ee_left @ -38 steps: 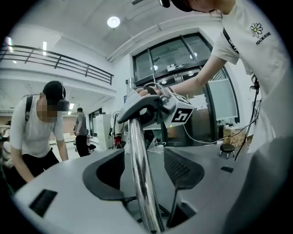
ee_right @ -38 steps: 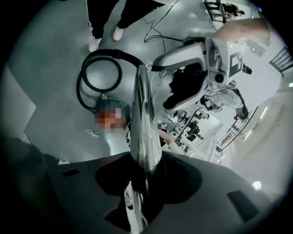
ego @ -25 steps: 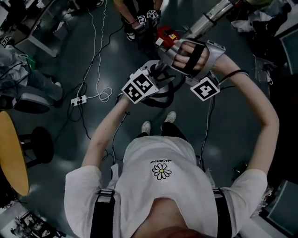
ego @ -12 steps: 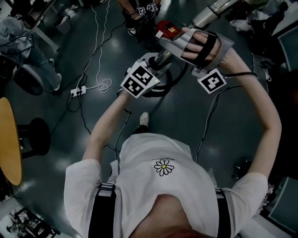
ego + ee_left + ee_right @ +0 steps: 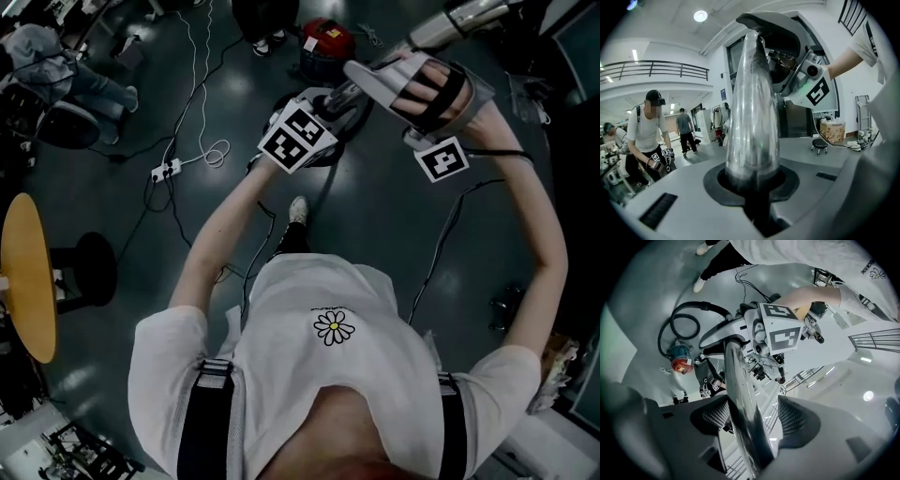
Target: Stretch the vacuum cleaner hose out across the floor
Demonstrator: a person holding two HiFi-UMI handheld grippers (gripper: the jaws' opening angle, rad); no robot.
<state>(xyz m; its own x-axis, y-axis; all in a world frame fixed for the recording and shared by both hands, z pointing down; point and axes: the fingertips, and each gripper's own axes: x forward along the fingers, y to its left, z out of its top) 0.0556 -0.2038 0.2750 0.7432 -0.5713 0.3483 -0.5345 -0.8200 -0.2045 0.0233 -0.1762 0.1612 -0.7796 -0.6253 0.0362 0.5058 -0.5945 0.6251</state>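
A chrome vacuum tube (image 5: pixel 464 16) slants down from the upper right to the black hose (image 5: pixel 323 157), which lies coiled on the floor by the red vacuum cleaner (image 5: pixel 326 42). My left gripper (image 5: pixel 330 101) has just been closing and is shut on the tube (image 5: pixel 752 117), which stands clamped between its jaws. Higher up the tube (image 5: pixel 740 394), my right gripper (image 5: pixel 382 71) has just been opening. The tube runs between its pads (image 5: pixel 794 418), against one with a gap to the other. The right gripper view also shows the hose coil (image 5: pixel 677 329) and the cleaner (image 5: pixel 680 359).
A white power strip (image 5: pixel 164 172) with looped cable lies on the dark floor at left. A yellow round table (image 5: pixel 26 277) and a black stool (image 5: pixel 89 267) stand at far left. A seated person (image 5: pixel 70 89) is at upper left, another person (image 5: pixel 647 136) with grippers stands nearby.
Both hands have moved up and right in the head view, the right one farther along the tube. The red cleaner, earlier half hidden behind the hands, now shows whole beyond them.
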